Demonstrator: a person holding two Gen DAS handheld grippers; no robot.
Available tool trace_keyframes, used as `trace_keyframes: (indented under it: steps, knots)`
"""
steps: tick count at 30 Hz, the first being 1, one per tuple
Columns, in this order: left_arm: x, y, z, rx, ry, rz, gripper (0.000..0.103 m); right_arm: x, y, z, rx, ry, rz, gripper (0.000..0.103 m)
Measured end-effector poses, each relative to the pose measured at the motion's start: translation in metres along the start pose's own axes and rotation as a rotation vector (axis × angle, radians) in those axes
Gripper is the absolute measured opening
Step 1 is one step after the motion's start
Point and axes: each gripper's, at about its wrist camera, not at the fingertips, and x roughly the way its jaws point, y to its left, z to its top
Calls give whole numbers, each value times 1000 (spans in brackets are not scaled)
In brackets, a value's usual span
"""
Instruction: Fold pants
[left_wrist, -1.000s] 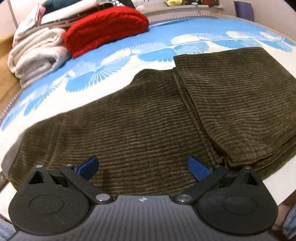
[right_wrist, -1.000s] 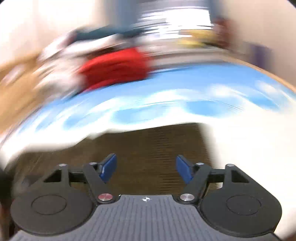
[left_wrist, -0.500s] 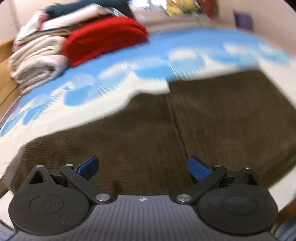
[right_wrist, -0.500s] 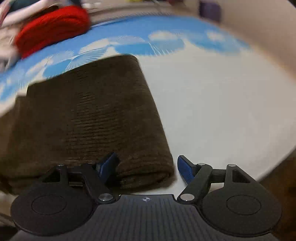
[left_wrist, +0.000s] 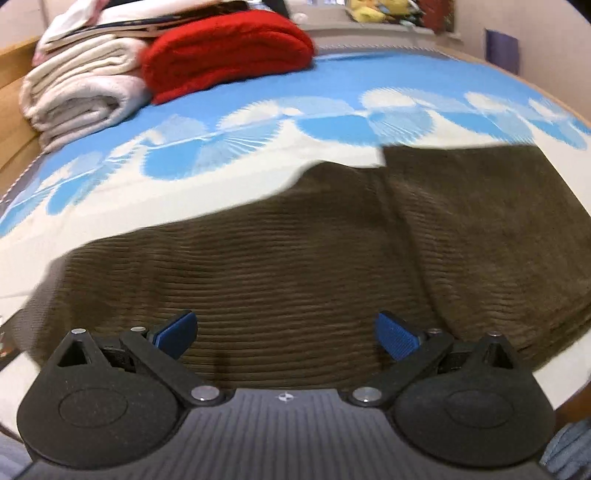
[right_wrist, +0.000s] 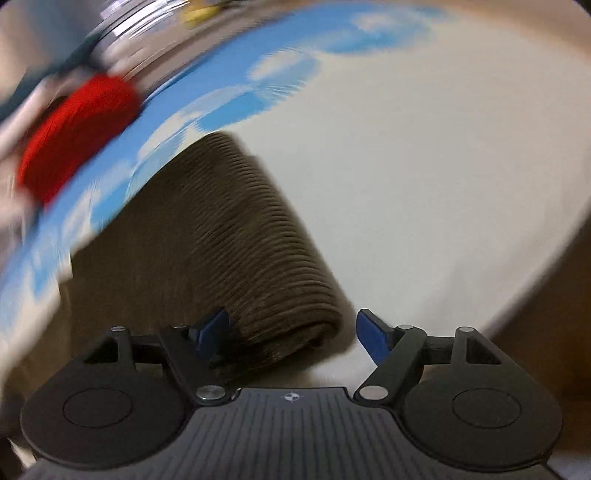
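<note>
The right gripper (right_wrist: 293, 334) has dropped and rolled since a moment ago, so the bed (right_wrist: 424, 184) now looks tilted, and its jaws are opening with the folded corner of the brown corduroy pants (right_wrist: 236, 240) between them. The left gripper (left_wrist: 286, 334) has lifted a bit and hangs wide open over the pants (left_wrist: 295, 266), holding nothing. The pants lie near the bed's front edge, with lots of bare sheet to their right and a red blanket (left_wrist: 225, 48) and white towels (left_wrist: 81, 85) far back

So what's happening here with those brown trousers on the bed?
A person is folding brown corduroy pants on a blue and white bed cover, using a hand-held gripper in each hand. The pants lie partly folded, one end already laid over the rest. The left gripper hovers open above the cloth. The right gripper is at the folded edge with its jaws opening, the edge between them but not pinched. Folded blankets sit stacked at the far end.
</note>
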Motion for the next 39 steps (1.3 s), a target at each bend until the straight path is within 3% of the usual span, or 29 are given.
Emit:
trace_keyframes:
  steps: [2,6,10,17,22,25,28,34,39]
  knots:
    - [-2,25,1,-41,-1,25,103,1,-6,1,64,0,43,86]
    - [6,70,-2,-154,23,74,103,13,-14,2,196,33,175,87]
    - [17,99,-10,-289,72,46,103,19,-18,3,323,5,208,90]
    - [16,101,-15,-283,65,11,103,21,-30,-6,462,-72,254,92]
    - [17,108,-14,-313,64,-23,103,16,-18,-17,380,-81,225,82]
    - [19,114,-12,-350,69,-34,103,17,-18,-20,345,-95,147,40]
    - [18,117,-11,-363,70,-40,103,18,-21,-18,363,-94,160,36]
    - [15,125,-8,-374,71,-19,103,7,0,-18,289,-137,90,32]
    - [10,143,-7,-407,70,-15,103,-22,72,-24,-10,-303,15,29]
